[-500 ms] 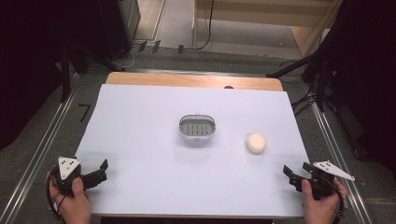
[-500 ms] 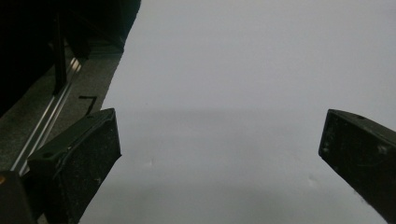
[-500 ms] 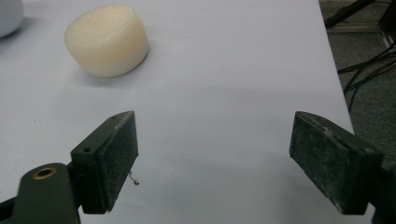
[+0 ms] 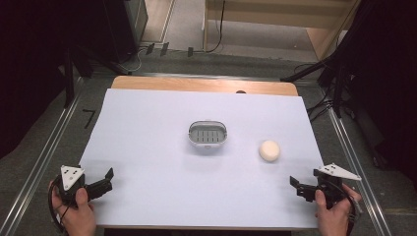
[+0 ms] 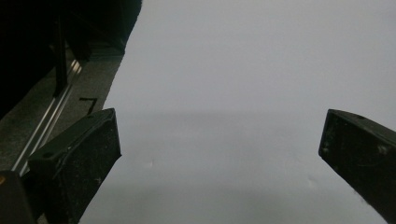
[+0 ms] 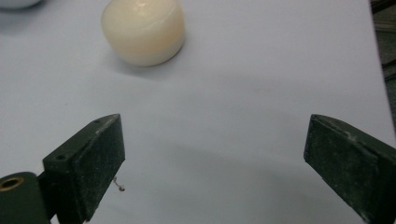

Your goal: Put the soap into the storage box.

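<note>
Resting wide open, empty, at near right: right gripper (image 4: pixel 301 186), aimed at ball (image 4: pixel 269 150) just beyond. Left gripper (image 4: pixel 105 180) open too, near left. Likely approach step; next, reaching forward, straddling ball, closing gently. Basket (image 4: pixel 208 133) mid-table.

Pale round thing (image 6: pixel 143 31) cut by top edge in right gripper view; material unclear. Grey curved bit (image 6: pixel 16 3) at top-left corner mostly cut off, can't ID. Basket (image 4: pixel 208 133) contents too small.
</note>
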The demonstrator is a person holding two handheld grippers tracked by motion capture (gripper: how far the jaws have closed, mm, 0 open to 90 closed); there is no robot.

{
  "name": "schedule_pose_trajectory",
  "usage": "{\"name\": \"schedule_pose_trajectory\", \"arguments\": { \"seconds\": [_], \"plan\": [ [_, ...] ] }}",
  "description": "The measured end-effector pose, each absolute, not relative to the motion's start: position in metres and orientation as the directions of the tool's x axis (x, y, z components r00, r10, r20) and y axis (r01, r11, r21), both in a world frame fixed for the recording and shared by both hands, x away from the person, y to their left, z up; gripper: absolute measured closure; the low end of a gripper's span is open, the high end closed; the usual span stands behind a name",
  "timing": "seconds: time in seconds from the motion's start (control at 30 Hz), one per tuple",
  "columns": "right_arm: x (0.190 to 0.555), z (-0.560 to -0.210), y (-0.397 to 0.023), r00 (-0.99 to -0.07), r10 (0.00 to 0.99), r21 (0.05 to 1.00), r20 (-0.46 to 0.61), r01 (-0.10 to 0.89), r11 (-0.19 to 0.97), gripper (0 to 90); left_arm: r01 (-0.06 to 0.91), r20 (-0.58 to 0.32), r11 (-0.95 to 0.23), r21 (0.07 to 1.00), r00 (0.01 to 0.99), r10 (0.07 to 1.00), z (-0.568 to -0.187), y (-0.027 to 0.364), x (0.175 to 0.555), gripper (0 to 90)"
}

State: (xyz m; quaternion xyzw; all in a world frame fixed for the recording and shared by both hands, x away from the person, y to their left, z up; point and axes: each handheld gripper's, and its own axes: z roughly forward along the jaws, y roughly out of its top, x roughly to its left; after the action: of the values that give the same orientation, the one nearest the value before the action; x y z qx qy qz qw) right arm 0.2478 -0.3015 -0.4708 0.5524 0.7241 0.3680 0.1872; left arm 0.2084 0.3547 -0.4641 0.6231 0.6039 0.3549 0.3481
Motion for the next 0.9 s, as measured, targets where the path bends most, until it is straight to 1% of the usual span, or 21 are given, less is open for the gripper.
{"name": "schedule_pose_trajectory", "arguments": {
  "seconds": [0.1, 0.17, 0.23, 0.33, 0.43, 0.47, 0.5, 0.67, 0.9],
  "plan": [
    [0.252, -0.467, -0.293, -0.327, 0.938, 0.714, 0.116, 0.684, 0.15, 6.1, 0.508, 0.028, -0.031, 0.861, 0.013, 1.0, -0.464, 0.354, 0.209, 0.0],
    [0.256, -0.465, -0.29, -0.321, 0.938, 0.706, 0.134, 0.695, 0.137, 8.3, 0.505, 0.03, -0.035, 0.862, 0.017, 0.999, -0.464, 0.354, 0.209, 0.0],
    [0.261, -0.463, -0.287, -0.329, 0.932, 0.693, 0.154, 0.708, 0.135, 8.5, 0.504, 0.03, -0.034, 0.863, 0.017, 0.999, -0.464, 0.354, 0.209, 0.0],
    [0.267, -0.46, -0.277, -0.317, 0.942, 0.671, 0.113, 0.723, 0.163, 8.6, 0.504, 0.028, -0.033, 0.863, 0.016, 0.999, -0.464, 0.354, 0.208, 0.0],
    [0.271, -0.458, -0.272, -0.328, 0.937, 0.663, 0.12, 0.729, 0.17, 8.8, 0.503, 0.032, -0.035, 0.863, 0.014, 0.999, -0.464, 0.353, 0.208, 0.0],
    [0.274, -0.455, -0.267, -0.338, 0.936, 0.653, 0.102, 0.732, 0.193, 13.5, 0.503, 0.035, -0.039, 0.864, 0.016, 0.999, -0.464, 0.353, 0.208, 0.0],
    [0.276, -0.453, -0.266, -0.341, 0.936, 0.648, 0.09, 0.734, 0.205, 13.9, 0.502, 0.037, -0.04, 0.864, 0.016, 0.999, -0.464, 0.353, 0.208, 0.0],
    [0.286, -0.445, -0.261, -0.345, 0.932, 0.615, 0.109, 0.76, 0.209, 13.6, 0.504, 0.031, -0.036, 0.863, 0.019, 0.999, -0.464, 0.353, 0.208, 0.0],
    [0.297, -0.439, -0.256, -0.356, 0.923, 0.594, 0.143, 0.777, 0.208, 13.5, 0.505, 0.031, -0.038, 0.862, 0.022, 0.999, -0.464, 0.354, 0.208, 0.0]
  ]
}}
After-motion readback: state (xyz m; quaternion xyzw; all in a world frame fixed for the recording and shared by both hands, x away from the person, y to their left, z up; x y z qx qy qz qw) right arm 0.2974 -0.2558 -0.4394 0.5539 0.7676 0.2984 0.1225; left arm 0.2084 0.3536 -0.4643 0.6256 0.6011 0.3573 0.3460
